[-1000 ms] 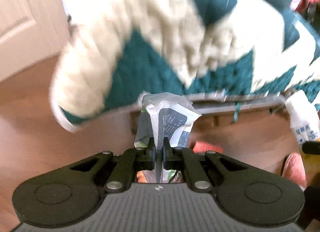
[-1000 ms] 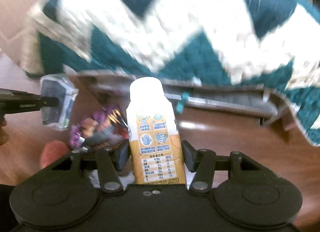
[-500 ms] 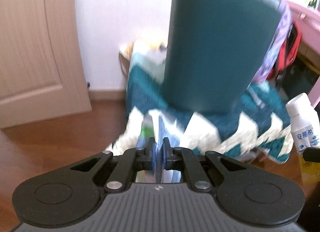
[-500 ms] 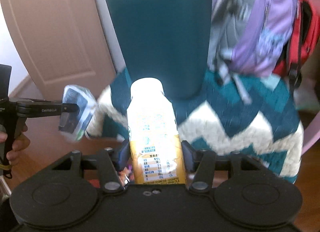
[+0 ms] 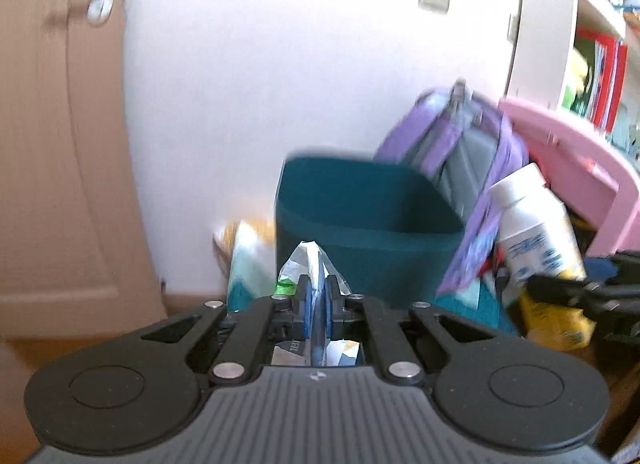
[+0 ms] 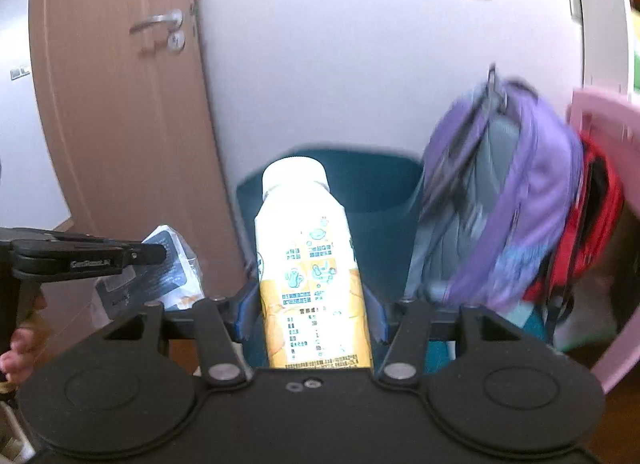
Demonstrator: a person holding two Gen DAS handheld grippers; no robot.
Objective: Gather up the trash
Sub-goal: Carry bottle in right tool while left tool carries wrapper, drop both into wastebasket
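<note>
My left gripper (image 5: pixel 316 298) is shut on a crumpled plastic wrapper (image 5: pixel 306 262), clear with dark print, which sticks up between the pads. From the right wrist view the same wrapper (image 6: pixel 168 264) hangs from the left gripper (image 6: pixel 154 254) at the left. My right gripper (image 6: pixel 312 314) is shut on a yellow and white drink bottle (image 6: pixel 310 264) with a white cap, standing upright between the fingers; the bottle (image 5: pixel 536 240) also shows at the right of the left wrist view. A dark teal bin (image 5: pixel 368 216) stands open-topped just beyond both grippers, against the wall; its rim (image 6: pixel 384 184) shows behind the bottle.
A purple and grey backpack (image 6: pixel 504 200) leans right of the bin, with a red bag (image 6: pixel 592 224) and a pink frame (image 5: pixel 580 168) beside it. A wooden door (image 6: pixel 120 124) stands at the left. Shelves with books (image 5: pixel 600 56) fill the far right. A hand (image 6: pixel 16 352) grips the left tool.
Both grippers rose from near the floor and the zigzag blanket to bin height. The view swung up to the wall, door and the bin's open top. Both grips stayed as they were.
</note>
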